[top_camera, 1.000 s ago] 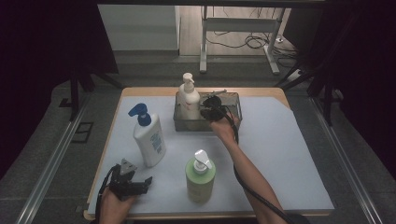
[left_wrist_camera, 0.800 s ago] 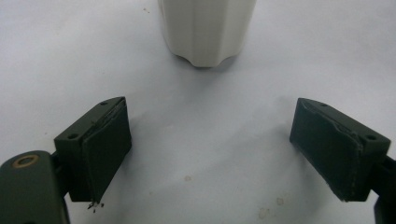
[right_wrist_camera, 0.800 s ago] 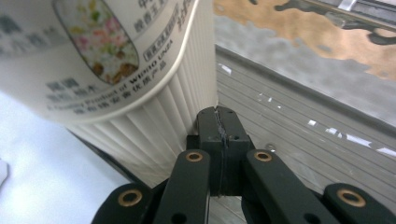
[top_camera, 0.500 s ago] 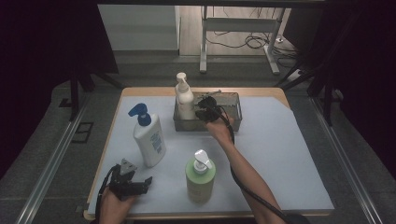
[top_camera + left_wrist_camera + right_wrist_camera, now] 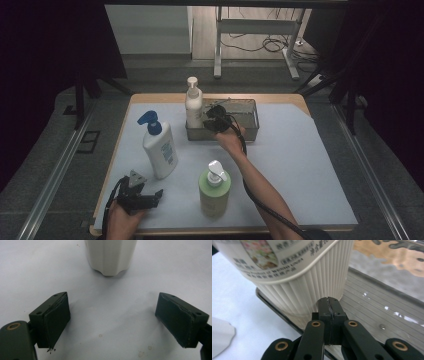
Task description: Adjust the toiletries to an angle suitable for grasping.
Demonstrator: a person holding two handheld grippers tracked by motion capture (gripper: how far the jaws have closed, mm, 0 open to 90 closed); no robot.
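Note:
A cream pump bottle (image 5: 193, 106) stands at the left end of a metal tray (image 5: 248, 119) at the back of the table. My right gripper (image 5: 207, 118) is over the tray just right of that bottle. In the right gripper view its jaws are shut with nothing between them, and their tips (image 5: 329, 303) touch the ribbed lower wall of the cream bottle (image 5: 294, 277), above the tray's ribbed floor (image 5: 374, 315). My left gripper (image 5: 156, 196) lies low at the front left, and in the left gripper view (image 5: 112, 322) its jaws stand wide apart and empty, facing a pale bottle's base (image 5: 110, 257).
A white bottle with a blue pump (image 5: 158, 146) stands left of centre. A green bottle with a white pump (image 5: 214, 187) stands near the front edge. The white mat (image 5: 300, 165) covers the table's right half. A cable trails along the right forearm.
The cream bottle has slid left to the tray's left end, with the right gripper following it. The left gripper has stayed where it was.

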